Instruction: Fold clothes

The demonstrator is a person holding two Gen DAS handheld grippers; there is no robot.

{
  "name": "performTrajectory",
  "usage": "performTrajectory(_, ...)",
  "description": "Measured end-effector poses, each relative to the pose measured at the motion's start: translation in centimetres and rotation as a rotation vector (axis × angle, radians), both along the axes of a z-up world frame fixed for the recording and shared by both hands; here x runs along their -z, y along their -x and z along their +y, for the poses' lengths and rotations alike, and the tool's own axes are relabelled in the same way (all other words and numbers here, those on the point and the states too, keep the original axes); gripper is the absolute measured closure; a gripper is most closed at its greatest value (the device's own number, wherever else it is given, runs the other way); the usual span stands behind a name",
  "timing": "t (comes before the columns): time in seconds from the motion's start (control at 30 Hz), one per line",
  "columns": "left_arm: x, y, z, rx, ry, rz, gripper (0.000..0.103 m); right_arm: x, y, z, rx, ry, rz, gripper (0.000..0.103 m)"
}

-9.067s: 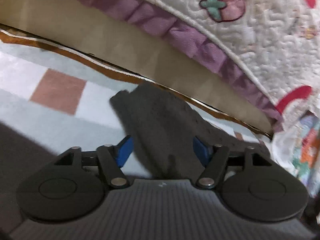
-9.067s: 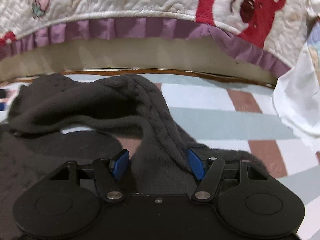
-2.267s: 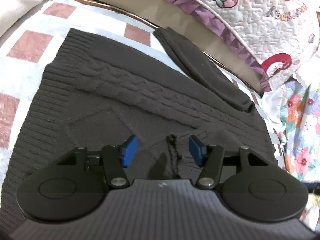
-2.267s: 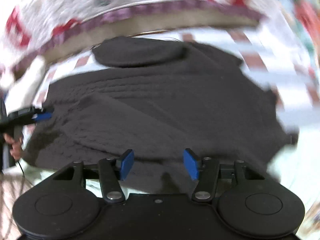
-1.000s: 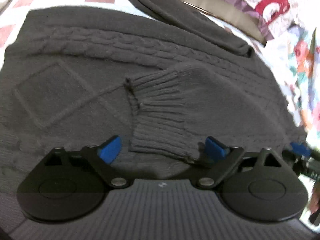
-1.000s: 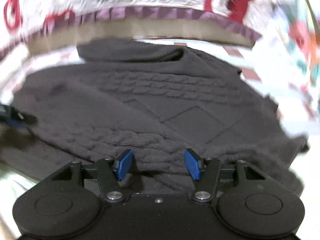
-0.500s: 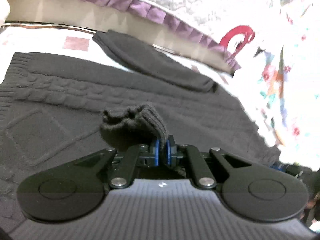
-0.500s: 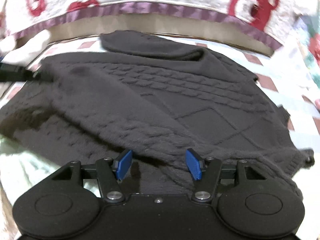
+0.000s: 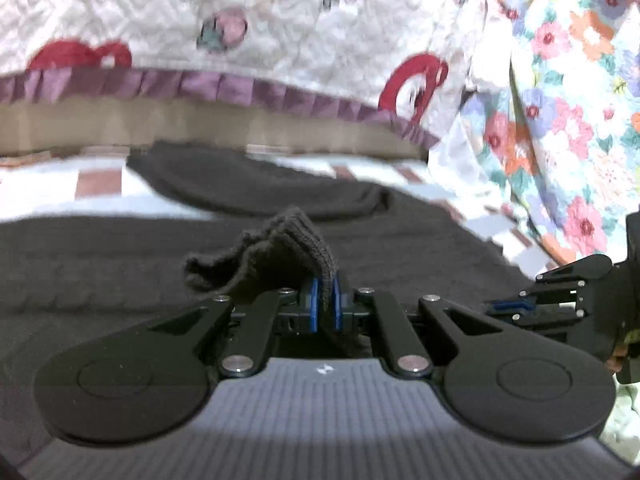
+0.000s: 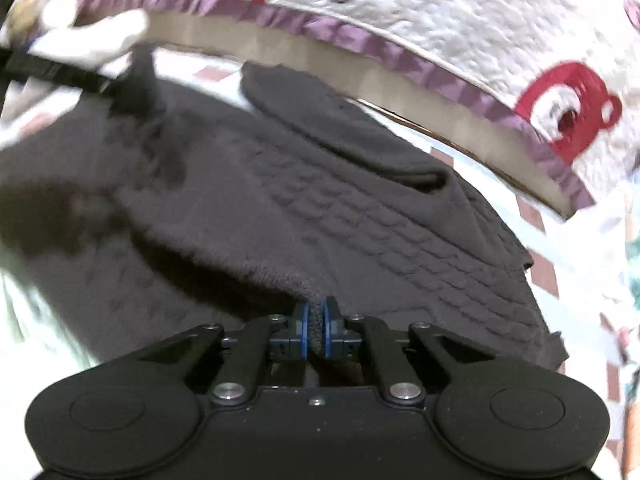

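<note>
A dark grey cable-knit sweater [image 9: 100,256] [image 10: 360,216] lies spread on a checked sheet, one sleeve [image 10: 340,136] folded across its far edge. My left gripper [image 9: 325,300] is shut on the ribbed cuff [image 9: 280,252] of the other sleeve, which stands up bunched above the blue pads. My right gripper [image 10: 315,330] is shut on the knit edge of that sleeve, lifting it off the sweater's body. In the left wrist view the right gripper [image 9: 508,306] shows at the right edge. In the right wrist view the left gripper [image 10: 120,80] shows far left holding fabric, blurred.
A white quilt [image 9: 280,20] with red bear prints and a purple ruffle [image 10: 400,56] hangs behind the sweater. A floral cloth [image 9: 560,100] lies to the right. The pink, blue and white checked sheet [image 9: 100,184] shows around the sweater.
The right gripper has shut on the sleeve's edge; half a second ago it stood open over it. The left gripper stays shut on the cuff and has lifted it.
</note>
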State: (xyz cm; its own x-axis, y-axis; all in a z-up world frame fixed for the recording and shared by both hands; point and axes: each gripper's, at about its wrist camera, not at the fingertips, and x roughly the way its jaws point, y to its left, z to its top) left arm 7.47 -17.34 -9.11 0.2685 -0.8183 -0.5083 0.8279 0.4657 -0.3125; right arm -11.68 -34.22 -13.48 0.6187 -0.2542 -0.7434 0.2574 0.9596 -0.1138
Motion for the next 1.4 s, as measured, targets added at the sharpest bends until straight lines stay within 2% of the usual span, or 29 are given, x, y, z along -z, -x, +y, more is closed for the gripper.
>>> performTrajectory(0.03, -0.4, -0.1, -0.2, -0.028, -0.008, -0.012, 0.096, -0.2, -0.2, -0.6, 0.007, -0.013, -0.006, 0.095)
performTrajectory(0.1, -1.2, -0.1, -2.0, -0.081, -0.107, -0.063, 0.096, -0.7, -0.6, -1.9, 0.022, -0.040, -0.019, 0.095)
performTrajectory(0.13, -1.6, -0.2, -3.1, -0.085, -0.123, -0.082, 0.096, -1.0, -0.8, -2.5, 0.029, -0.053, -0.025, 0.095)
performTrajectory(0.23, -2.3, -1.6, -5.6, -0.087, -0.030, -0.045, 0.094, 0.2, -1.4, -3.9, 0.092, -0.050, -0.013, 0.093)
performTrajectory(0.3, -1.9, -2.5, -7.3, -0.137, -0.028, -0.079, 0.091, 1.3, -1.9, -4.7, 0.145, -0.014, 0.004, 0.078)
performTrajectory(0.33, -1.6, -3.0, -8.2, -0.167, -0.035, -0.112, 0.089, 1.9, -2.2, -5.2, 0.184, 0.008, 0.011, 0.061)
performTrajectory(0.37, -1.0, -3.4, -8.9, -0.190, -0.053, -0.140, 0.079, 2.5, -2.3, -5.7, 0.240, 0.009, 0.028, 0.051)
performTrajectory(0.43, 0.3, -4.3, -9.8, -0.218, -0.094, -0.173, 0.061, 3.5, -1.4, -6.2, 0.326, -0.028, 0.026, 0.051)
performTrajectory(0.5, 1.6, -5.5, -9.0, -0.240, -0.097, -0.114, 0.058, 4.0, 1.0, -5.9, 0.361, -0.075, -0.039, 0.051)
performTrajectory(0.53, 2.3, -6.1, -8.5, -0.251, -0.104, -0.062, 0.055, 4.2, 2.4, -5.7, 0.376, -0.097, -0.072, 0.051)
performTrajectory(0.63, 4.6, -7.6, -8.0, -0.225, -0.163, 0.108, 0.054, 5.2, 6.5, -4.6, 0.415, -0.165, -0.105, 0.050)
performTrajectory(0.73, 6.6, -8.1, -8.4, -0.161, -0.192, 0.244, 0.055, 6.0, 8.9, -3.2, 0.356, -0.139, -0.086, 0.047)
performTrajectory(0.8, 7.6, -8.1, -8.8, -0.120, -0.177, 0.332, 0.055, 6.1, 9.7, -2.5, 0.321, -0.114, -0.063, 0.047)
performTrajectory(0.87, 8.2, -7.9, -9.2, -0.099, -0.146, 0.399, 0.054, 5.8, 10.9, -1.8, 0.339, -0.098, -0.076, 0.044)
performTrajectory(0.97, 8.6, -7.4, -10.2, -0.088, -0.126, 0.399, 0.048, 5.3, 12.6, -0.8, 0.365, -0.077, -0.087, 0.040)
performTrajectory(1.03, 8.6, -7.2, -10.4, -0.094, -0.120, 0.382, 0.047, 5.3, 13.3, -0.2, 0.370, -0.065, -0.078, 0.040)
performTrajectory(1.17, 8.7, -7.5, -9.7, -0.124, -0.086, 0.423, 0.047, 5.5, 13.9, 0.2, 0.402, -0.074, -0.076, 0.039)
performTrajectory(1.27, 8.6, -7.5, -9.7, -0.120, -0.086, 0.417, 0.047, 5.3, 13.5, 0.1, 0.417, -0.074, -0.074, 0.039)
performTrajectory(1.33, 8.6, -7.3, -10.1, -0.104, -0.093, 0.388, 0.047, 5.6, 13.2, -0.2, 0.467, -0.094, -0.079, 0.037)
performTrajectory(1.4, 8.5, -7.4, -10.3, -0.102, -0.085, 0.394, 0.049, 6.0, 13.0, -0.8, 0.541, -0.141, -0.101, 0.035)
